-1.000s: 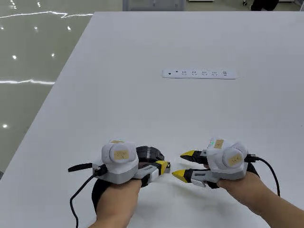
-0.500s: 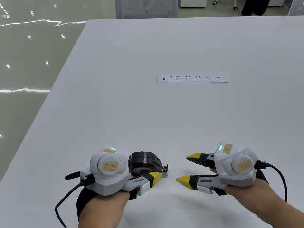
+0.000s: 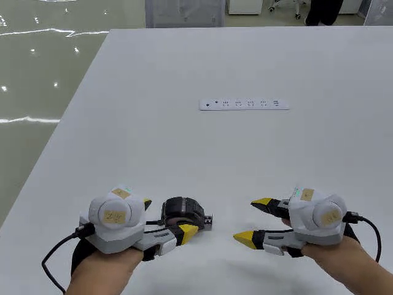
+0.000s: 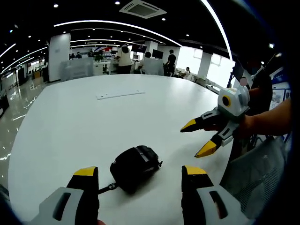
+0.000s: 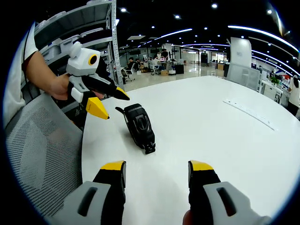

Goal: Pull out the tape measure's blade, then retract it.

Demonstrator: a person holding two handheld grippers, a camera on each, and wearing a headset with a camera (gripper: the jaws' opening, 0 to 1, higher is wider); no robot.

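Left gripper point(image 4: 139, 170) (agape) faces tape measure point(image 3: 183, 212).

Bright, even light from overhead. My white table point(image 3: 184, 67) nearly washes out, and the glossy floor point(image 3: 37, 74) on my left throws back hard glints. There's just a faint, soft shadow under my right gripper point(image 3: 252, 219). In my gripper views, the ceiling strips point(image 4: 117, 23) bow with the fisheye and the far room goes soft.
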